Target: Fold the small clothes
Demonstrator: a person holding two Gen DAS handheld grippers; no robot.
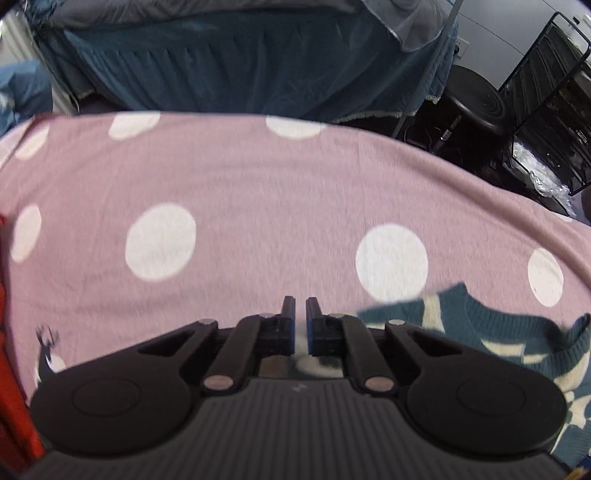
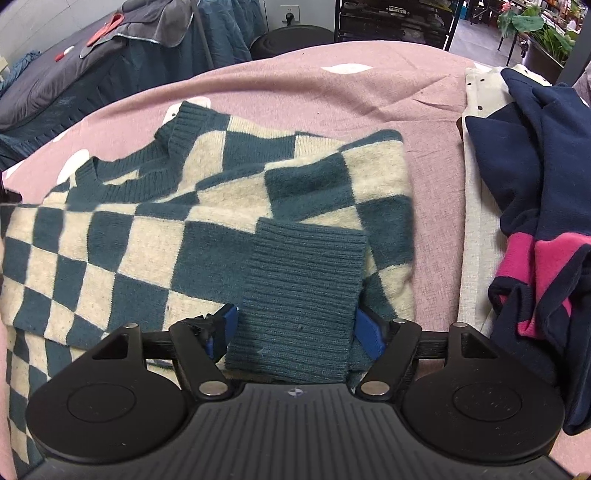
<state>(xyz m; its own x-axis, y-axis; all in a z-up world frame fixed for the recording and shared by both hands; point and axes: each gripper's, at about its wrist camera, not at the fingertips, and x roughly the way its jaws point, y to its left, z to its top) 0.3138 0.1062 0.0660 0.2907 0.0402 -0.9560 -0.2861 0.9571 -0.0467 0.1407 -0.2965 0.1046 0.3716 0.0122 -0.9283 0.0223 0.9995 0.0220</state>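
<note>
Beneath my right gripper [image 2: 295,334] lies the teal-and-cream checkered knit sweater [image 2: 147,229] on the pink polka-dot cloth [image 2: 369,92]; its ribbed teal cuff [image 2: 299,295] sits between my fingers. Right of it lies the navy-and-magenta garment pile [image 2: 535,192]. My left gripper [image 1: 300,314] has the sweater at its right.

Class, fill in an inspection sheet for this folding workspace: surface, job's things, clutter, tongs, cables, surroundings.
Surface: pink spotted cloth covers the work area.
Job's things: checked teal-and-cream sweater lies partly folded, its ribbed cuff laid across the body.
Clutter: navy-and-pink garment pile on a cream dotted cloth to the right of the sweater.
Tongs: left tongs shut, holding nothing, over bare pink cloth beside the sweater's collar; right tongs open, straddling the cuff, pads not pressing.
Cables: nothing seen clearly.
Surroundings: bed with teal skirt, black stool, black wire rack, potted plants.
</note>
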